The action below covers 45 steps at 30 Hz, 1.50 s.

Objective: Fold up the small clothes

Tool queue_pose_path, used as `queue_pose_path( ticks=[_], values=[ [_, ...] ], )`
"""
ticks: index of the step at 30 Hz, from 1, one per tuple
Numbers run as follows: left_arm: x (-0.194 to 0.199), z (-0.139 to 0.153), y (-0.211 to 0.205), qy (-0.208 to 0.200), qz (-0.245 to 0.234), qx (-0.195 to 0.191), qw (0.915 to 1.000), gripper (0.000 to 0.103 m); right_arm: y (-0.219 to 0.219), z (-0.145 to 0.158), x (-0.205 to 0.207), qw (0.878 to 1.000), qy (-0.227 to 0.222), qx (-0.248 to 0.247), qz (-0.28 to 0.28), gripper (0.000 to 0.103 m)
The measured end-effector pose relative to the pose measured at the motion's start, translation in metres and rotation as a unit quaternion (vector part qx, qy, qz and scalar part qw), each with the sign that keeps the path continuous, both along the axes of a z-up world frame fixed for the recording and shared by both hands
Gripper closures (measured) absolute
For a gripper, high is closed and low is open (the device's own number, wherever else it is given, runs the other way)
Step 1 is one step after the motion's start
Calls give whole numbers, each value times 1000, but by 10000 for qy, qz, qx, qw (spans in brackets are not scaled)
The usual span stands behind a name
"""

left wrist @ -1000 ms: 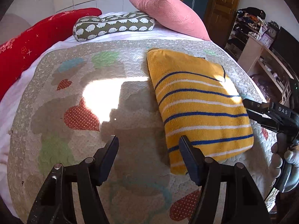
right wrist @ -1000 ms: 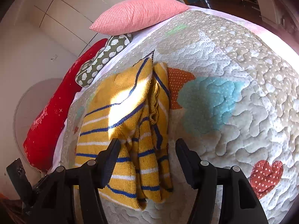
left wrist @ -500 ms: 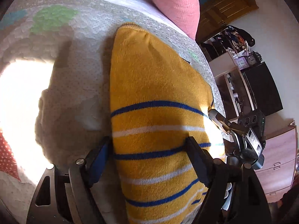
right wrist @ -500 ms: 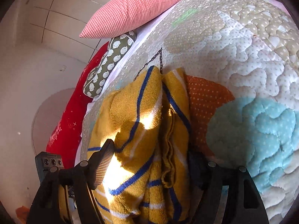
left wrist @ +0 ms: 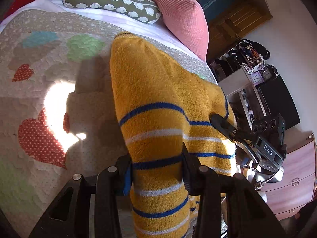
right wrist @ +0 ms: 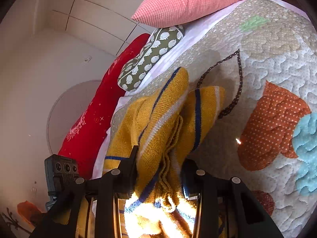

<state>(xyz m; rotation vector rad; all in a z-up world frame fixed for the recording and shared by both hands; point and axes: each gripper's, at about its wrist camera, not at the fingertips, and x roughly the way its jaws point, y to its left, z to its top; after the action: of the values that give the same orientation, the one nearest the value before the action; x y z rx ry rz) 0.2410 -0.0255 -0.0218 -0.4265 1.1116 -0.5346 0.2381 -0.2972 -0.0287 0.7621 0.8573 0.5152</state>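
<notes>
A bed covered with a quilted blanket (left wrist: 49, 154) with coloured hearts and cloud patches fills both views, and sunlight makes a bright patch on it. On the quilt lies a yellow sweater (left wrist: 158, 91) with blue and white stripes, folded into a long thick bundle; its far end reaches toward the head edge of the bed, its near end is between the tools. The left gripper (left wrist: 156, 170) has its two black fingers closed in on the near part of the bundle, one at each side, pressing the cloth. The right gripper (right wrist: 158, 166) holds the bunched layers of the same sweater (right wrist: 164, 119) in the same way, its jaws narrowed around the folds. In the left view the right gripper (left wrist: 223, 123) touches the sweater's side. At the head edge rest a pink pillow (left wrist: 178, 13), a green patterned bolster (left wrist: 111, 2) and a red cushion (right wrist: 99, 119).
</notes>
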Motion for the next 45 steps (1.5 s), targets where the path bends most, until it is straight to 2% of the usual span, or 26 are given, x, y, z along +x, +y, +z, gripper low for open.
queue_pose_path(
  ticks=[3,9,17,19,21,23,26,29,31,34,37,40,41,42,44,45],
  values=[
    [-2,7,15,-116,83,148,9998,64,19,6,1,9998,-97,-98,141,65],
    [1,5,39,-161,326,453,9983,64,49,-3,13,9997,27,-37,236,65],
    [12,-18,56,74,498,512,9974,64,68,-24,27,9991,261,-224,257,65],
    [15,-28,59,173,565,523,9969,59,67,-34,32,9985,389,-335,183,64],
    [19,-38,64,348,665,455,9961,50,64,-45,37,9964,617,-580,48,52],
    [19,-42,69,524,726,364,9953,47,59,-52,38,9952,717,-665,-39,45],
    [8,-27,77,346,791,390,9955,47,50,-37,30,9944,556,-857,-261,44],
    [-15,-2,90,-15,966,289,9949,47,42,-5,12,9935,50,-1083,-357,44],
    [-32,9,96,-249,1061,247,9937,47,44,15,-5,9935,-274,-1064,-305,44],
    [-51,8,91,-377,1089,399,9925,47,59,27,-32,9941,-549,-928,68,49],
    [-56,-15,79,-113,923,459,9946,47,75,10,-46,9966,-328,-592,474,52],
    [-60,-47,67,358,817,420,9951,47,77,-24,-48,9975,90,-596,370,52],
    [-60,-55,64,452,770,410,9952,47,73,-34,-46,9979,243,-525,296,57],
    [-61,-60,62,520,746,367,9952,47,68,-42,-44,9983,355,-396,221,68],
    [-66,-55,62,496,732,330,9955,47,60,-40,-45,9986,412,-299,116,73],
    [-69,-50,62,443,704,318,9960,47,59,-33,-50,9984,344,-437,52,72]
  ],
)
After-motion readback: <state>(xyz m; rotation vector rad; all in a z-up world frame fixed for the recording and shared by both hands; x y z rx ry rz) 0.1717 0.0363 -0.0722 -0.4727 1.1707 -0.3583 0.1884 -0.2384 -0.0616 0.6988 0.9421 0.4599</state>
